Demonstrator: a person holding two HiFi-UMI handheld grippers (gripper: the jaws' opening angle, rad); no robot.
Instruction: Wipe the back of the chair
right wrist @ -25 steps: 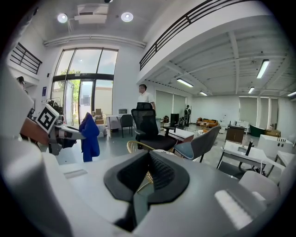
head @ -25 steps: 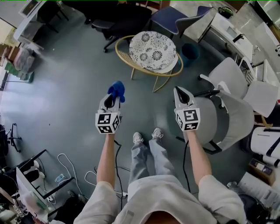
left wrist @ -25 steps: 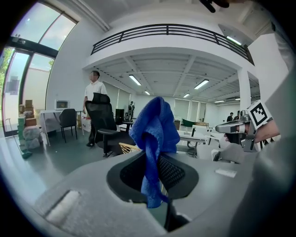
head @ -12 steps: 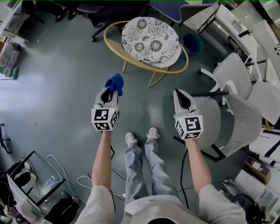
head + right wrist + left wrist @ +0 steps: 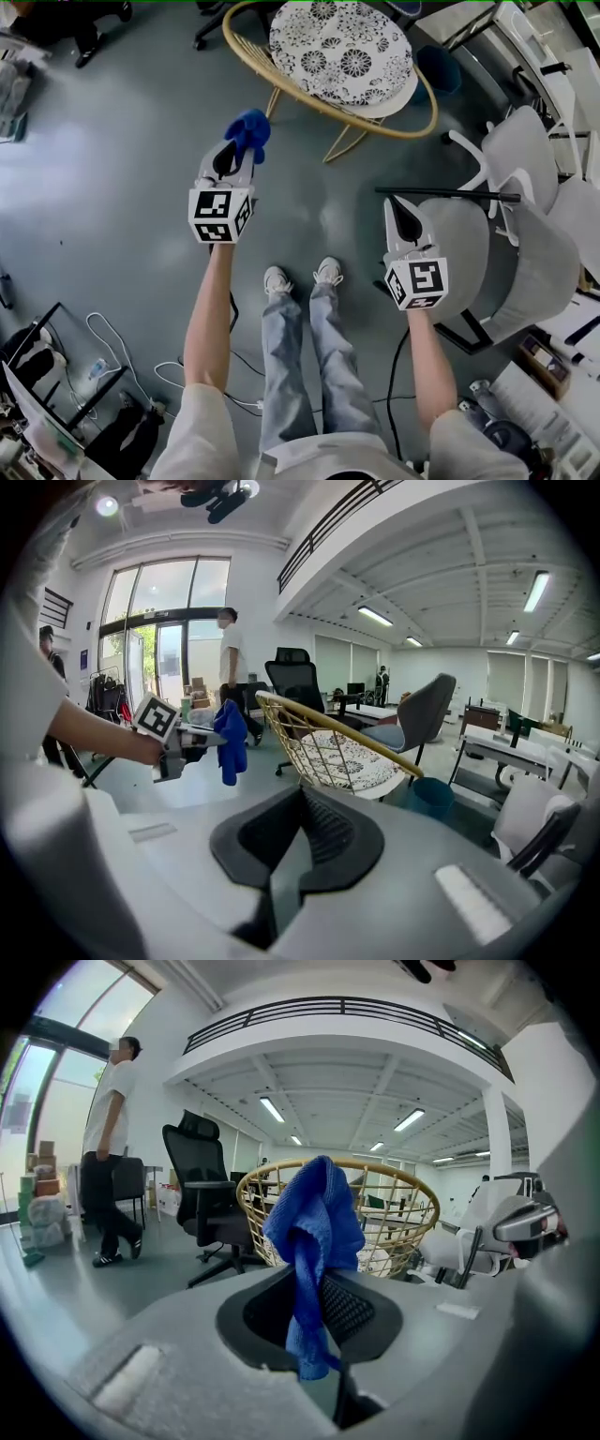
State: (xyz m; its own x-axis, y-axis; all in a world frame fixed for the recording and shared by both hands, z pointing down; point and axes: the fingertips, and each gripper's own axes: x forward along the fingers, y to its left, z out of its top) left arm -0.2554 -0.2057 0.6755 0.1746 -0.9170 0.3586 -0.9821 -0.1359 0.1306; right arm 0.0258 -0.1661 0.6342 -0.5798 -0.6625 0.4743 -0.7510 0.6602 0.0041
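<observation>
Currently held: one cloth [image 5: 248, 131].
Your left gripper [image 5: 236, 147] pinches it near the chair [image 5: 337, 52]; right gripper [image 5: 395, 202] closed, empty.

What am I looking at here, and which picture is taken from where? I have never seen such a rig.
No robot: a person holds a two-jaw tool in each hand. The head view looks down from the person's head at their arms, legs and the grey floor. The other two cameras ride on the tools. The left tool is shut on a blue cloth, facing a wicker chair. The right tool is shut and empty, near a grey chair. No wiping yet.
</observation>
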